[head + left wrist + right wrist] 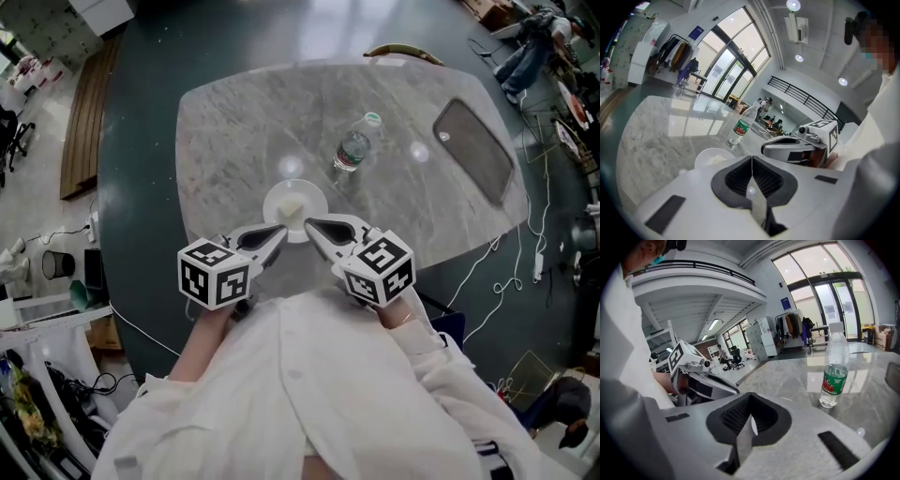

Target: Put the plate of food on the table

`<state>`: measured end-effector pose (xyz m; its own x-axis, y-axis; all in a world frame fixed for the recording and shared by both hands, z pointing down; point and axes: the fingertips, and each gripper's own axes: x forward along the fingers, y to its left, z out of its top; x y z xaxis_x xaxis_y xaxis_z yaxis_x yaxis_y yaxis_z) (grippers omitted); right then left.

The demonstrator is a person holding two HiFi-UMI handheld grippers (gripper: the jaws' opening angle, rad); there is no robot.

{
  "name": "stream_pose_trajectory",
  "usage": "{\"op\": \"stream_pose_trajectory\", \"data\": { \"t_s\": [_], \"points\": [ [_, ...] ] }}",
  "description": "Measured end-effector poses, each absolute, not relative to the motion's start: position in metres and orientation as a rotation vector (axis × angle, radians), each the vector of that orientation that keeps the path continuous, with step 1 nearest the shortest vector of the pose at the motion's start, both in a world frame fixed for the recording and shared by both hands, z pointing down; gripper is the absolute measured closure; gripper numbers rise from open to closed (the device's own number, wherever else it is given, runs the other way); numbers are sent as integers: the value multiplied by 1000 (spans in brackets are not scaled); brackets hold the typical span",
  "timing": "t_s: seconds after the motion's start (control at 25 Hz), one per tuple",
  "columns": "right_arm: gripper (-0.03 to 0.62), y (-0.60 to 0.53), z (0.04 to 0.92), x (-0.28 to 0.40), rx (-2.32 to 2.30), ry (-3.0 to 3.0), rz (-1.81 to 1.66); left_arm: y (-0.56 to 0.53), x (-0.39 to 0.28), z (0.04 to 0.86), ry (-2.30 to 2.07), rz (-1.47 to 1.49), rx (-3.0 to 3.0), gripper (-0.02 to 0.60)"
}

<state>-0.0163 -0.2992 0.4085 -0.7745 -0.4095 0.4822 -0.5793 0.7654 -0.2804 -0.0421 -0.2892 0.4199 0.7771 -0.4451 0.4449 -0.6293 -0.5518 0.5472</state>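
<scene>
Apparently the placing itself is done: the small round white plate (295, 208) with a pale lump of food on it sits flat on the grey marble-topped table (234, 141), close to the near edge in front of the person. I judge the step in hand to be the letting-go and drawing away.

The left gripper (279, 231) has its jaws pressed together with nothing between the ribbed pads, as its own view shows (751, 164). The right gripper (309, 223) is likewise clenched on nothing (750, 413). So neither grips the plate.

In the head view both sets of closed tips point inward at the plate's near rim, one from each side, and they look to overlap the rim. Whether they touch it or hover just above it I cannot tell. The left gripper view shows the plate (712, 157) just ahead and left of its jaws, partly hidden behind the gripper body; the right gripper view does not show it.

The next move calls for pulling both grippers back toward the body without nudging the plate. A clear plastic water bottle with a green label (354, 148) stands just beyond the plate, out of the retreat path.
</scene>
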Motion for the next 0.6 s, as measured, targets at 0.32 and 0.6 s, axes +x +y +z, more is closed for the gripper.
{"op": "stream_pose_trajectory", "data": {
  "t_s": [0.32,0.6],
  "points": [
    [592,-280,400,-21,399,-2543,393,-283,-34,424,-781,346,2251,563],
    [592,-263,402,-23,298,-2510,342,-275,-25,424,-773,376,2268,563]
  ]
}}
